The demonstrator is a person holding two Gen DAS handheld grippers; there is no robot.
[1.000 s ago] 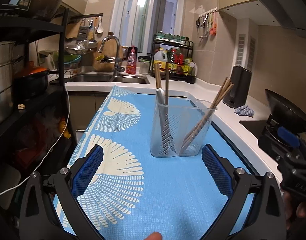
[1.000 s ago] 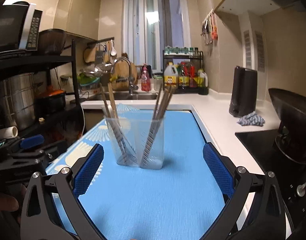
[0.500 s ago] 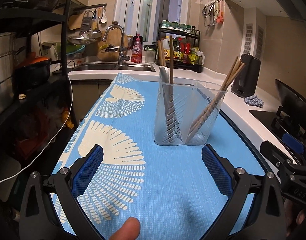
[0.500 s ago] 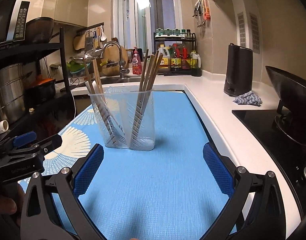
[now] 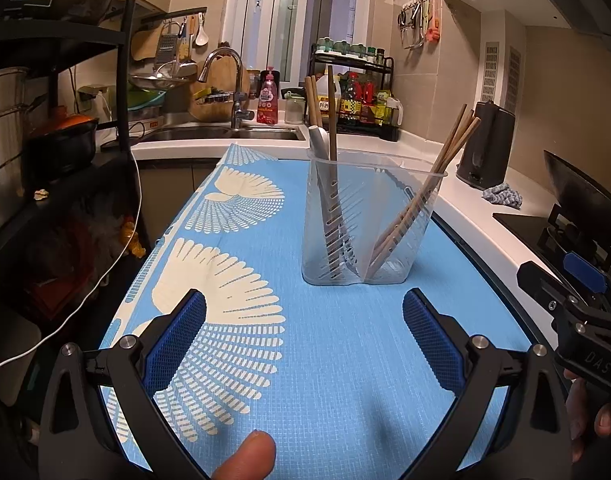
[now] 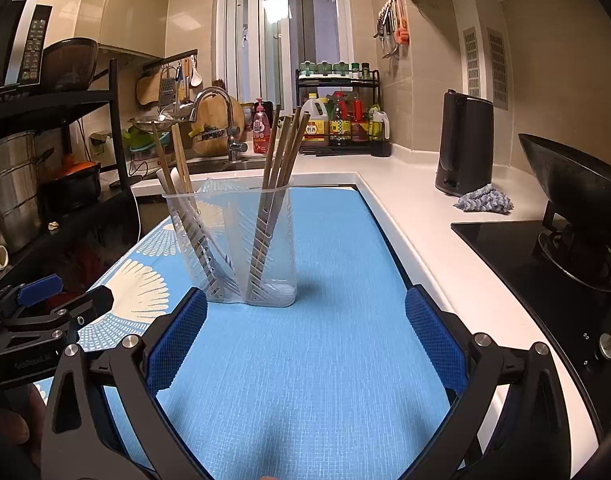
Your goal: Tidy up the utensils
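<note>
Both the left hand-held gripper and right hand-held gripper gape empty; the chopsticks look light, stiff and slippery, best pinched at their upper ends above the flimsy clear holder.

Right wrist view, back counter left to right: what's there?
Curved chrome faucet → pink dish-soap bottle → black two-tier condiment rack → tall black kettle → crumpled blue-grey cloth → dark wok on the stove.
</note>
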